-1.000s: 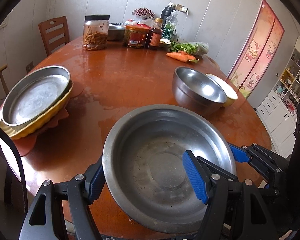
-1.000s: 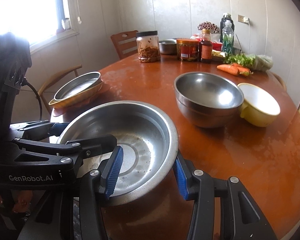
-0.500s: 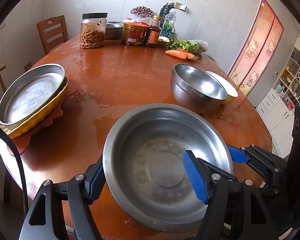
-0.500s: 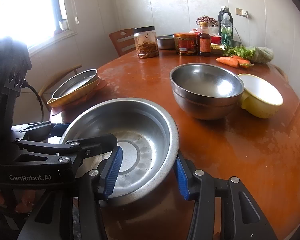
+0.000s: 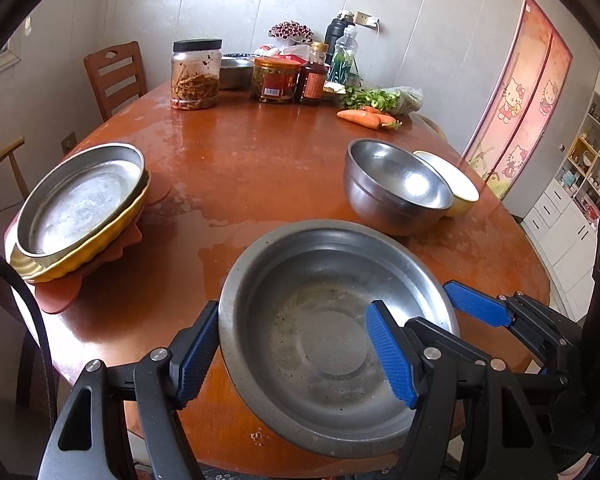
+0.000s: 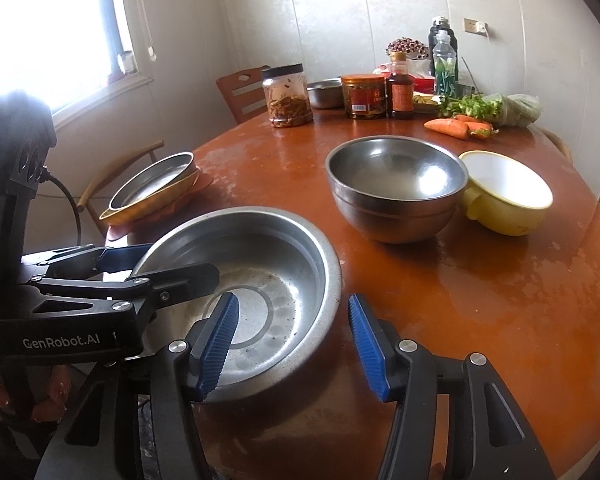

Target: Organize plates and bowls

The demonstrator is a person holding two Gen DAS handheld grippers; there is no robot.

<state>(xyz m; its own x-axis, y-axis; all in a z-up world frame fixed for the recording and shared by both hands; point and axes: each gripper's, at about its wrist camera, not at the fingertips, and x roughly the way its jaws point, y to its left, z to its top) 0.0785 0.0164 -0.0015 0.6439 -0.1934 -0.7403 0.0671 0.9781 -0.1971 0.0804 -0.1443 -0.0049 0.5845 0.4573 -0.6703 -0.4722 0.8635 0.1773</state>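
Basin (image 5: 332,336), wide steel, near table (image 5: 260,168) edge: your left gripper (image 5: 296,354) straddles its left rim, pad contact unclear; your right gripper (image 6: 292,344), just opening, stands clear of its right rim.

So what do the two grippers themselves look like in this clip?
Both are black plastic with silver screws and ribbed blue pads on the fingers. The left gripper, seen from the right wrist view, bears white "GenRobot.AI" lettering and a black cable at its rear. The right gripper matches it.
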